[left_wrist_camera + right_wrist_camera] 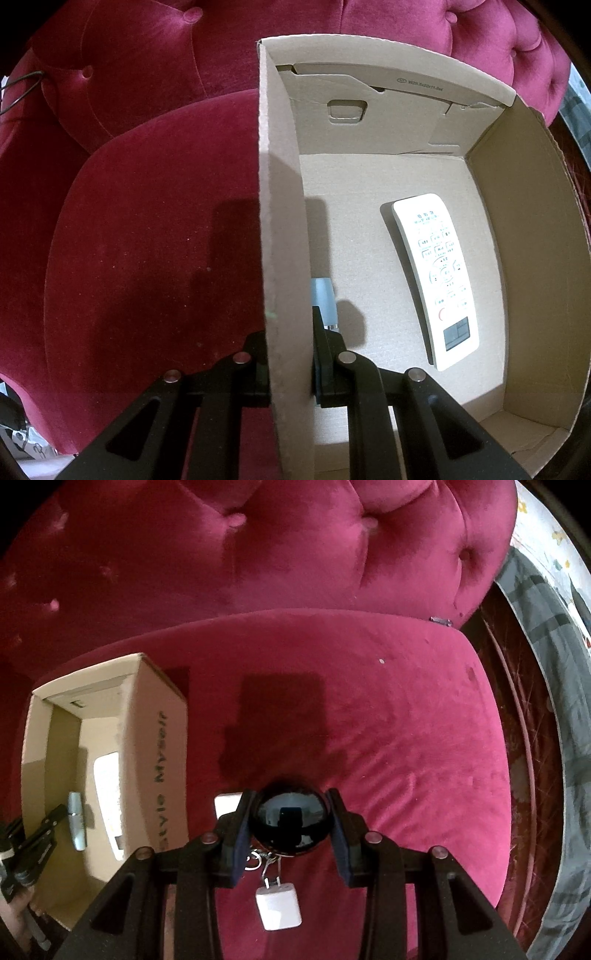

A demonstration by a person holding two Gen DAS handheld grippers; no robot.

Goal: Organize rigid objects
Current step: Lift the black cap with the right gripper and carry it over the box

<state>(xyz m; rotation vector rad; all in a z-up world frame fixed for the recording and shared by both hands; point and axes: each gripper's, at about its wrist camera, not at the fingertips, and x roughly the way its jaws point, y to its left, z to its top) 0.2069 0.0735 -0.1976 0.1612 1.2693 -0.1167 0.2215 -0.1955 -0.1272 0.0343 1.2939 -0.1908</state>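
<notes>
Slippage is the main risk: the right gripper [290,821] has its jaws closed only partway on a glossy black ball [290,821], whose keyring and white charger [279,904] dangle below and could snag the cardboard box [157,738] rim. The left gripper [290,363] pinches the box wall, one finger either side. Only the left wrist view shows the white remote [436,277] clearly, right of its jaws, while the right wrist view shows the silver tube [75,819] whole

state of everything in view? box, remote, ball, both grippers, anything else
cardboard box: open-topped, sitting on the sofa seat
remote: lying flat in the box, buttons up
silver-blue cylinder: lying on the box floor
left gripper: jaws straddling the box's left wall
right gripper: jaws closed on the black ball
black ball: held; keyring hanging below
white charger: below the ball; dangling or resting, unclear
sofa seat: holds the box
</notes>
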